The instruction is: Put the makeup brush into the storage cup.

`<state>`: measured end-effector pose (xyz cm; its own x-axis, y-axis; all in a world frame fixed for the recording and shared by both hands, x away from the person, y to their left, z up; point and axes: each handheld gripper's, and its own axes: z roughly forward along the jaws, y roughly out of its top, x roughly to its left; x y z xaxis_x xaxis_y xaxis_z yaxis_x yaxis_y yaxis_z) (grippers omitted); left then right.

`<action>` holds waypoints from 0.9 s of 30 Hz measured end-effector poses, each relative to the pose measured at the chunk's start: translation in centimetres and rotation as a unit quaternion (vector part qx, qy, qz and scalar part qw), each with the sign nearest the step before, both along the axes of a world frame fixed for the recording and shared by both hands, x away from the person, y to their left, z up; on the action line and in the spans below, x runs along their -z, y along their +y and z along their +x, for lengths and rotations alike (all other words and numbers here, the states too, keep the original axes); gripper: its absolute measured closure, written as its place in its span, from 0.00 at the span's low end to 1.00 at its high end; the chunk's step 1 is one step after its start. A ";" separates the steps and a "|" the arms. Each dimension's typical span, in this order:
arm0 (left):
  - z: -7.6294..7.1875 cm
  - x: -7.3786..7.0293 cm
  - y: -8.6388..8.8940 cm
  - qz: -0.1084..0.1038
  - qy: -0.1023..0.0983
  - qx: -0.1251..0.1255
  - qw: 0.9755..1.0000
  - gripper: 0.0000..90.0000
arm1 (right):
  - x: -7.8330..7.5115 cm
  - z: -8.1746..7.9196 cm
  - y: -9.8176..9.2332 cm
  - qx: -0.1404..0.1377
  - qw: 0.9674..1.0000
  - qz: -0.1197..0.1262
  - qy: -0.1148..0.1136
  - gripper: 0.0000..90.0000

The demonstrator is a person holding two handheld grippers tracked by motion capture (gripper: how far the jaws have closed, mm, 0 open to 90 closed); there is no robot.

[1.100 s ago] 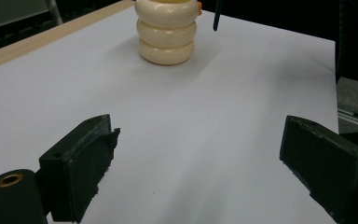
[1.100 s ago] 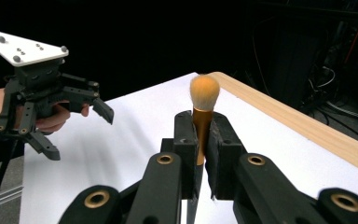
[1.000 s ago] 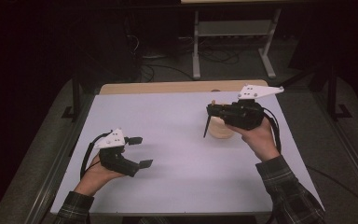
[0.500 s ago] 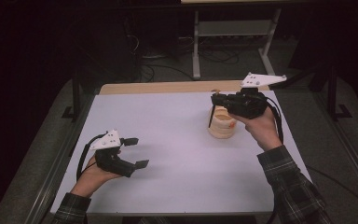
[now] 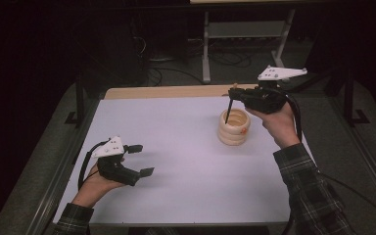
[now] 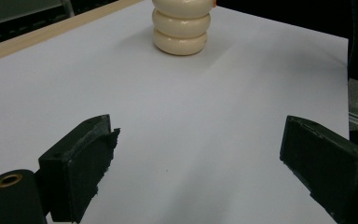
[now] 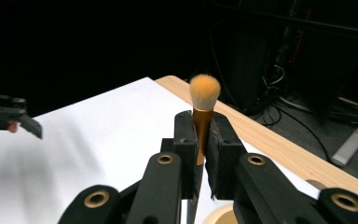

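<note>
Dark room and cables lie behind a table covered with a white sheet (image 5: pixel 176 161), with a pale wooden edge (image 5: pixel 166 91) at its far side.

At about two o'clock on the sheet stands a cream holder made of three stacked rings (image 5: pixel 234 127), upright, with a small orange mark on its side. Directly above its opening hangs a makeup brush with a thin black handle, a copper ferrule and a soft orange-tipped head (image 7: pixel 204 100). In the high view the black handle (image 5: pixel 229 109) points down into the holder's mouth; whether its end touches the inside I cannot tell. The right gripper (image 7: pixel 201 140) is clenched on the brush at the ferrule, with the bristles standing just beyond the jaws.

Compared with one second ago, the right hand (image 5: pixel 276 125) has moved toward twelve o'clock and a little up, and the handle now stands over the middle of the holder, while before it hung at the holder's near-left side. I judge that the aligning is nearly finished and that the next move is a straight lowering and then letting go.

The left gripper (image 5: pixel 134 159), at about seven o'clock and well apart from the holder, has kept its place; its jaws are spread wide with nothing between them.
</note>
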<state>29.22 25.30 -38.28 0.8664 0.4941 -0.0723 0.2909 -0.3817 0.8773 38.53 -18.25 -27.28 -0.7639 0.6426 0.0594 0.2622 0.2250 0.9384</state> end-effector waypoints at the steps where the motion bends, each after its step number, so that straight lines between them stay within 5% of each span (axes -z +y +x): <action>1: 0.0 0.0 0.0 0.001 0.000 0.000 1.000 0.10 | -0.1 0.1 -0.1 0.003 1.000 0.000 0.000 0.92; 27: 0.0 -0.1 0.1 -0.003 0.000 0.001 1.000 0.10 | 1.1 2.9 -1.6 0.054 0.998 -0.014 0.010 0.92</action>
